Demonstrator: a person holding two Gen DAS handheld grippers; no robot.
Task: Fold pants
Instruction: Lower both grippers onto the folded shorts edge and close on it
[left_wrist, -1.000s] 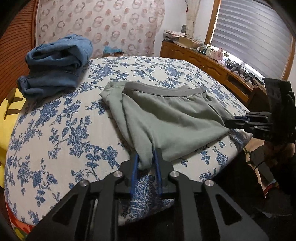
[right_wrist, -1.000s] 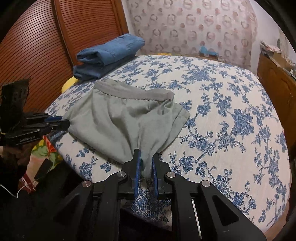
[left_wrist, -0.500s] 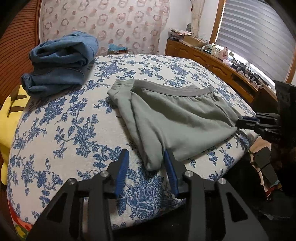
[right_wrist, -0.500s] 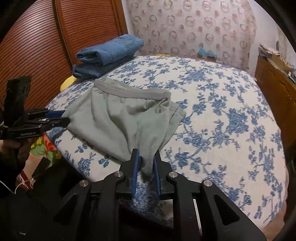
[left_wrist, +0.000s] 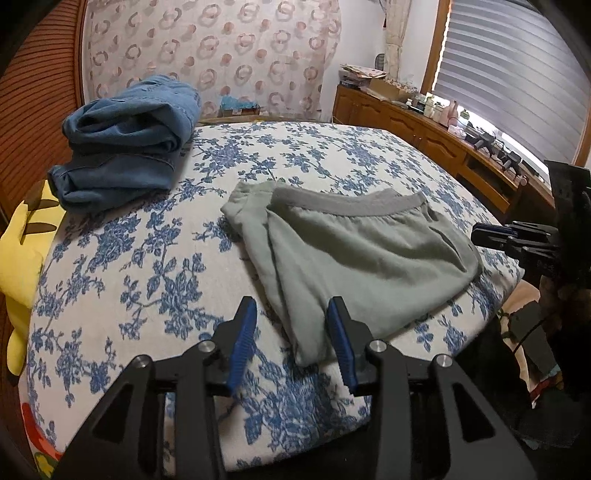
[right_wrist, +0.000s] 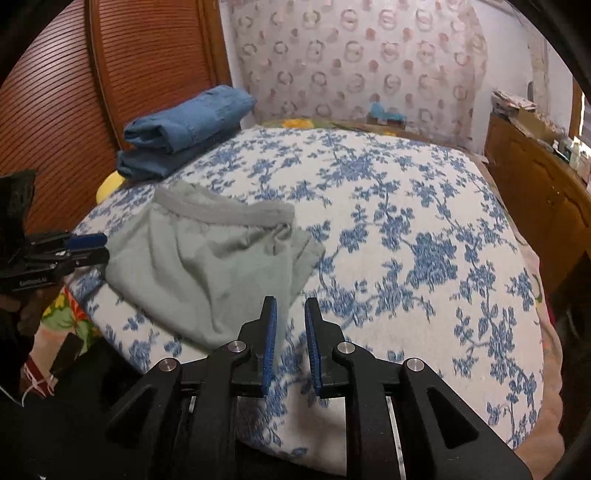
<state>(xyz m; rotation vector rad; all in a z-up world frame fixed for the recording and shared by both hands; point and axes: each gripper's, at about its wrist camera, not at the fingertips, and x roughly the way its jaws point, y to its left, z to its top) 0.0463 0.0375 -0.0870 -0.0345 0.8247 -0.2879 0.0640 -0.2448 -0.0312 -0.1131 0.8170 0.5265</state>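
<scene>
The grey-green pants (left_wrist: 354, 258) lie folded on the floral bed, waistband toward the far side; they also show in the right wrist view (right_wrist: 207, 266). My left gripper (left_wrist: 291, 325) is open, its jaws either side of the near folded corner without holding it. My right gripper (right_wrist: 290, 317) is open and empty, just right of the pants' near edge. In the left wrist view the right gripper (left_wrist: 491, 236) sits at the pants' right edge. In the right wrist view the left gripper (right_wrist: 88, 247) sits at their left edge.
Folded blue jeans (left_wrist: 125, 147) lie at the bed's far left, also in the right wrist view (right_wrist: 184, 129). A yellow cushion (left_wrist: 18, 251) is at the left. A wooden sideboard (left_wrist: 443, 147) stands along the right wall. The bed's (right_wrist: 424, 240) edge is just below both grippers.
Both grippers have let go of the pants' corners. The left opened first and wider, then the right opened. The pants have settled flat on the bed.
</scene>
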